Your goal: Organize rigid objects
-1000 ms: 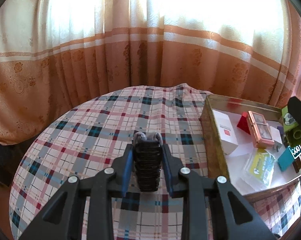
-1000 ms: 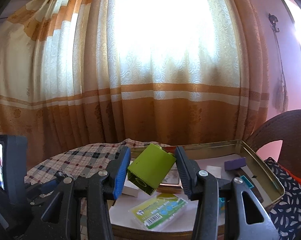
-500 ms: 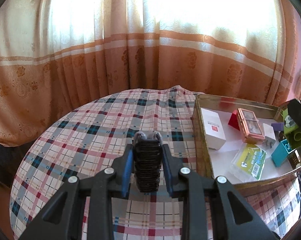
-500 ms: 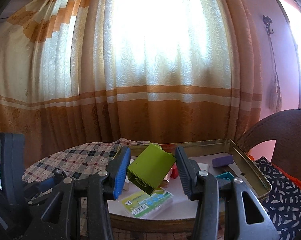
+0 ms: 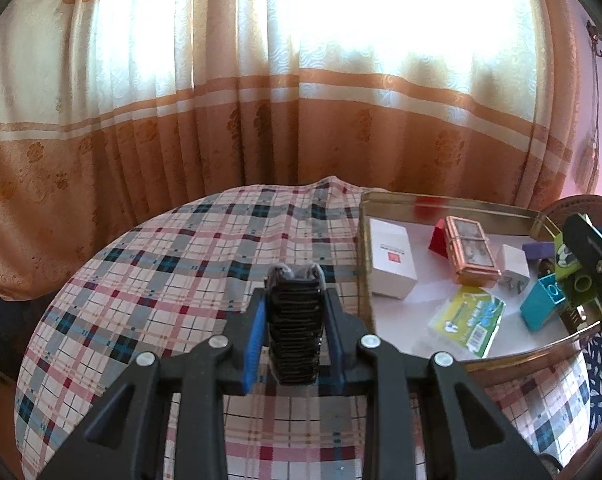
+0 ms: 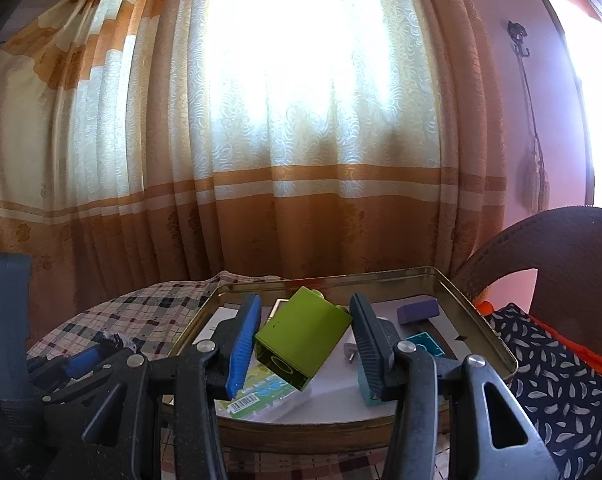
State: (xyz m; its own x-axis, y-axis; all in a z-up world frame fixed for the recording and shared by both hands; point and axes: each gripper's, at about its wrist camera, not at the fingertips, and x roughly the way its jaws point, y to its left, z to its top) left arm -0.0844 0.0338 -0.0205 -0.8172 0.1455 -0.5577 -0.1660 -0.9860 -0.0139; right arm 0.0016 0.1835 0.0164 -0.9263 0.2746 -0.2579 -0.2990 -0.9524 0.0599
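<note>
My left gripper (image 5: 295, 292) is shut on a black ribbed object with a grey tip (image 5: 295, 332), held over the plaid tablecloth (image 5: 173, 264) left of the metal tray (image 5: 363, 240). My right gripper (image 6: 305, 328) is shut on a green block (image 6: 301, 336), tilted, above the near part of the tray (image 6: 477, 312). The same block (image 5: 567, 264) and right gripper show at the right edge of the left wrist view. In the tray lie a white box (image 5: 391, 262), a copper-framed case (image 5: 469, 250), a red piece (image 5: 437, 236), a teal block (image 5: 541, 306), a purple block (image 6: 417, 310) and a green-yellow packet (image 5: 467, 320).
An orange and cream curtain (image 5: 261, 120) hangs close behind the round table. A dark wicker chair (image 6: 549, 256) with a patterned cushion (image 6: 561, 384) stands right of the tray. A small white adapter (image 5: 513, 268) also lies in the tray.
Both grippers have shifted sideways relative to the table; the tray sits more to the left in both views. Each grip is unchanged.
</note>
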